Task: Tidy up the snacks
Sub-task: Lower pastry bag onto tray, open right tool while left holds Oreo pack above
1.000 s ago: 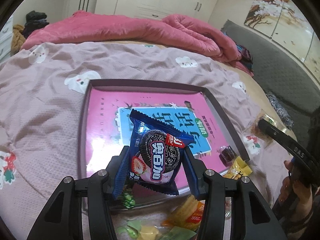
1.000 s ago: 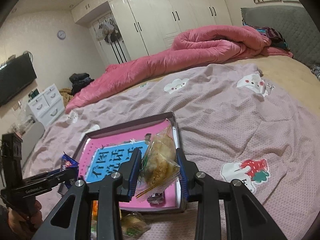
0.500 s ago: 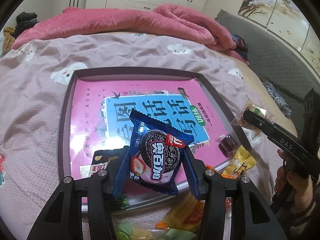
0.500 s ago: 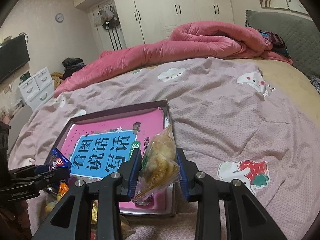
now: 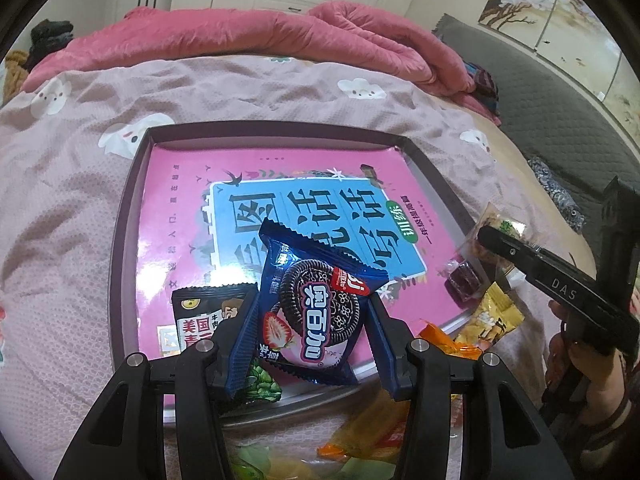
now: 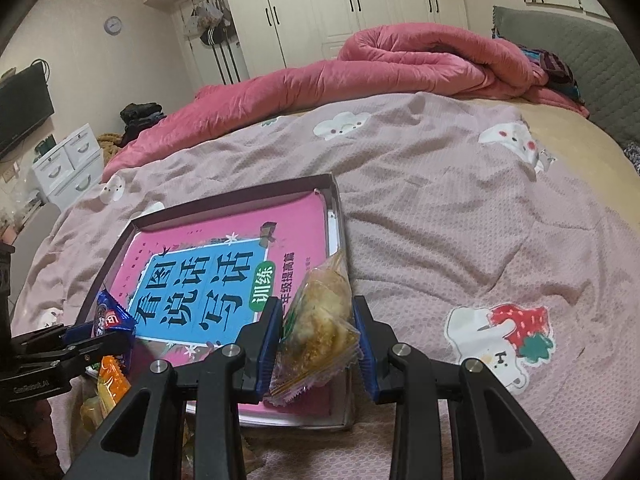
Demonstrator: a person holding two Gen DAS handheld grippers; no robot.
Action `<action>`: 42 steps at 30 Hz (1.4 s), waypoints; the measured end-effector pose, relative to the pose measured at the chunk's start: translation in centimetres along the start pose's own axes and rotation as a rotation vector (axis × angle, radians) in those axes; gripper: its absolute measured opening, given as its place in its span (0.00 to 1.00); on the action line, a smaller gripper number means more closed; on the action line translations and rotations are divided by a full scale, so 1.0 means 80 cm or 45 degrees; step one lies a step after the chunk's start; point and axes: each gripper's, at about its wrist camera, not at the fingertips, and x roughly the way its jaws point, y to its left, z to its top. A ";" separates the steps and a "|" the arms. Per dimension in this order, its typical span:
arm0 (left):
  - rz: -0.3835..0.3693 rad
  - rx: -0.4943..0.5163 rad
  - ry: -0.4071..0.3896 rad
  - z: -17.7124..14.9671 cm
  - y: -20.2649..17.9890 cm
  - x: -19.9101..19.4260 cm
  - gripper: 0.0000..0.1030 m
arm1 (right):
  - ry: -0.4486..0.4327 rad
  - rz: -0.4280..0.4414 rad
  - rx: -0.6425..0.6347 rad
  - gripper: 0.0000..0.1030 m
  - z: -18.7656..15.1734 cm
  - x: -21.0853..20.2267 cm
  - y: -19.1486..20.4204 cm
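1. The bed (image 6: 460,208), under its lilac sheet, is carrying the whole job; a pink duvet (image 6: 360,68) is lying bunched at the far side.
2. The tray (image 5: 132,216), lined with a pink book (image 5: 192,184), is sitting in the middle of the sheet. In the left view it is filling more of the frame than a second ago, and a black snack pack (image 5: 204,316) lying at its near edge is now showing.
3. The right gripper (image 6: 318,340) is pinching a clear pack of biscuits (image 6: 320,320) and has been sinking toward the tray's near right corner; the pack is now hanging over that corner, not touching.
4. The left gripper (image 5: 310,340) is pinching the blue Oreo pack (image 5: 316,312), holding it above the tray's near edge, hardly shifting.
5. Loose snacks (image 5: 486,318) are lying on the sheet just outside the near rim.
6. My judgement: both packs are closing on a drop into the tray; release is not yet done, and the loose ones are left to collect.
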 end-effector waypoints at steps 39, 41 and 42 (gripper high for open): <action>-0.007 0.017 0.013 0.001 -0.001 0.007 0.52 | 0.041 0.121 0.042 0.50 -0.006 0.018 0.014; -0.007 0.019 0.014 0.002 -0.001 0.008 0.52 | 0.036 0.120 0.049 0.53 -0.005 0.015 0.012; -0.007 0.020 0.015 0.002 -0.002 0.008 0.52 | 0.037 0.123 0.058 0.53 -0.005 0.013 0.010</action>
